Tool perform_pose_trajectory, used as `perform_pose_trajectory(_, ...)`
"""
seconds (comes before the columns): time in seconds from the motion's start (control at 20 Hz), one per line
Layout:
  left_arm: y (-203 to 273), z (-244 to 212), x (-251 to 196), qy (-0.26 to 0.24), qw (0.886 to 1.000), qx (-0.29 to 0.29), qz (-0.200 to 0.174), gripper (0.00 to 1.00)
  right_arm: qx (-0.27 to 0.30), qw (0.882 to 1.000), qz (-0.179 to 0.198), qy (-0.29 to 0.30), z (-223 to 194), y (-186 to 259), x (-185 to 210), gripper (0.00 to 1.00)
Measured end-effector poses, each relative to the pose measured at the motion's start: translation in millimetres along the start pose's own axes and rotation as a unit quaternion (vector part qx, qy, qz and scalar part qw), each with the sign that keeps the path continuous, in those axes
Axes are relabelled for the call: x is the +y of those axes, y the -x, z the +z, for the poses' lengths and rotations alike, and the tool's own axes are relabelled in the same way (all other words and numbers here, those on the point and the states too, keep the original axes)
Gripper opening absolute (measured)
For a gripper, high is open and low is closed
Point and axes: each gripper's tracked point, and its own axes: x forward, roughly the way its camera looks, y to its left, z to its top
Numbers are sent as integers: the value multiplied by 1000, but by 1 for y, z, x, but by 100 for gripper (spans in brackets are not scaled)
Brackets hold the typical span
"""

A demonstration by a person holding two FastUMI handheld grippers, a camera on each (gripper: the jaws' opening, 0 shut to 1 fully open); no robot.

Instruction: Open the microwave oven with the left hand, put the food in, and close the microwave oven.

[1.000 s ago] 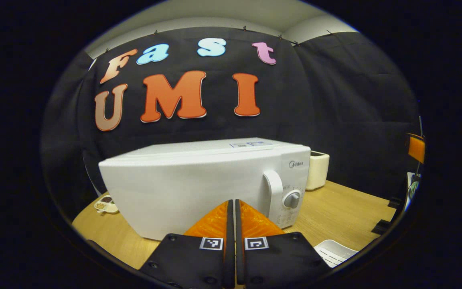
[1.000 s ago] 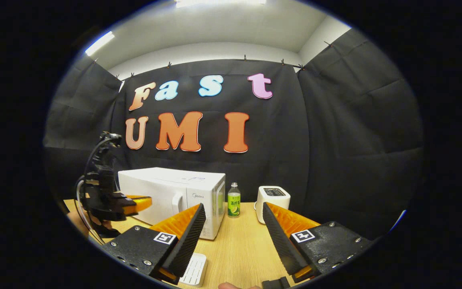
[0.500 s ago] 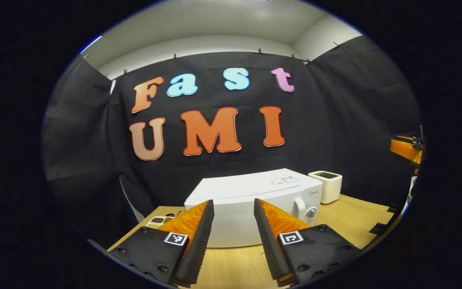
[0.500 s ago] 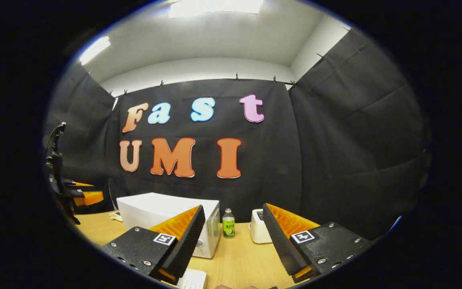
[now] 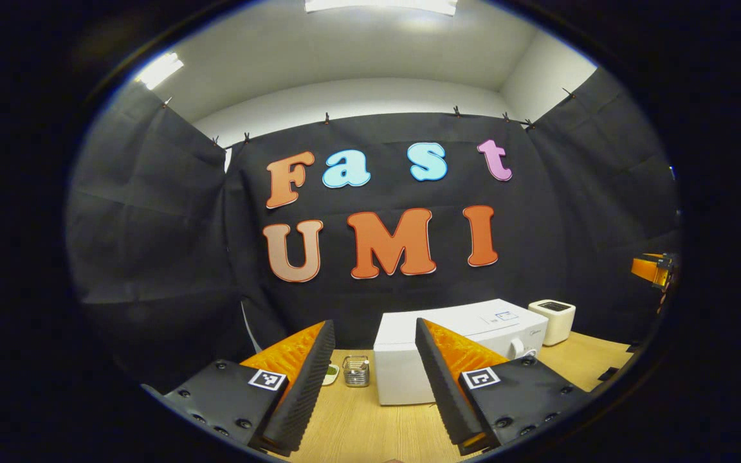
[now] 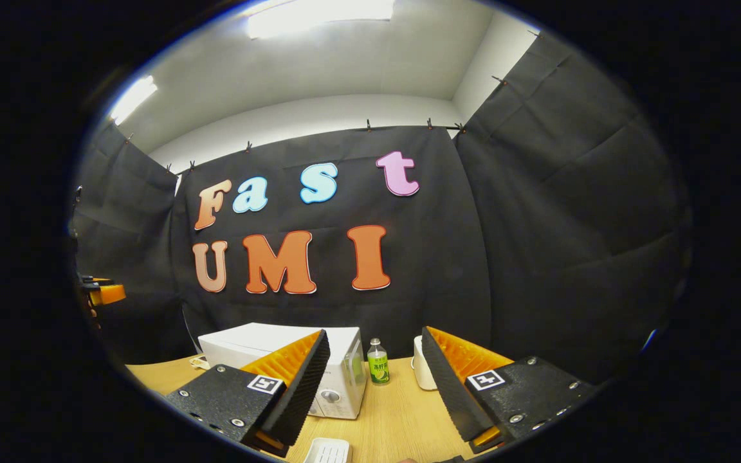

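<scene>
a: surface and room?

b: light wood table [image 5: 357, 431] under both my tools, black cloth wall behind and at both sides, white ceiling with strip lights above. in the left gripper view the white microwave [image 5: 422, 360] stands on the table at about 4 o'clock, door shut, knob facing right. a small metal cup [image 5: 356, 372] sits just left of it, a white toaster [image 5: 554, 320] beyond at 3 o'clock.

a: tool state?

b: my left gripper [image 5: 374, 379] is wide apart, nothing between the fingers. my right gripper [image 6: 375, 386] is also wide and empty.

a: edges, free room?

b: in the right gripper view the microwave [image 6: 345, 379] is at 7 o'clock, a green-labelled bottle [image 6: 378, 363] just right of it, bare table between bottle and toaster [image 6: 419, 363]. a white ribbed object [image 6: 327, 451] lies at 6 o'clock, near the table's front. i cannot tell where the food is.
</scene>
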Motion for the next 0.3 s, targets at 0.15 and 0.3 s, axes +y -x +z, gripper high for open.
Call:
perform_pose_trajectory(0.15,6,7,11,-4,1000,-3,7,87,5,1000,3,11,-1,-3,6,89)
perform_pose_trajectory(0.3,11,15,16,-5,1000,-10,10,87,2,999,4,33,8,-7,13,89)
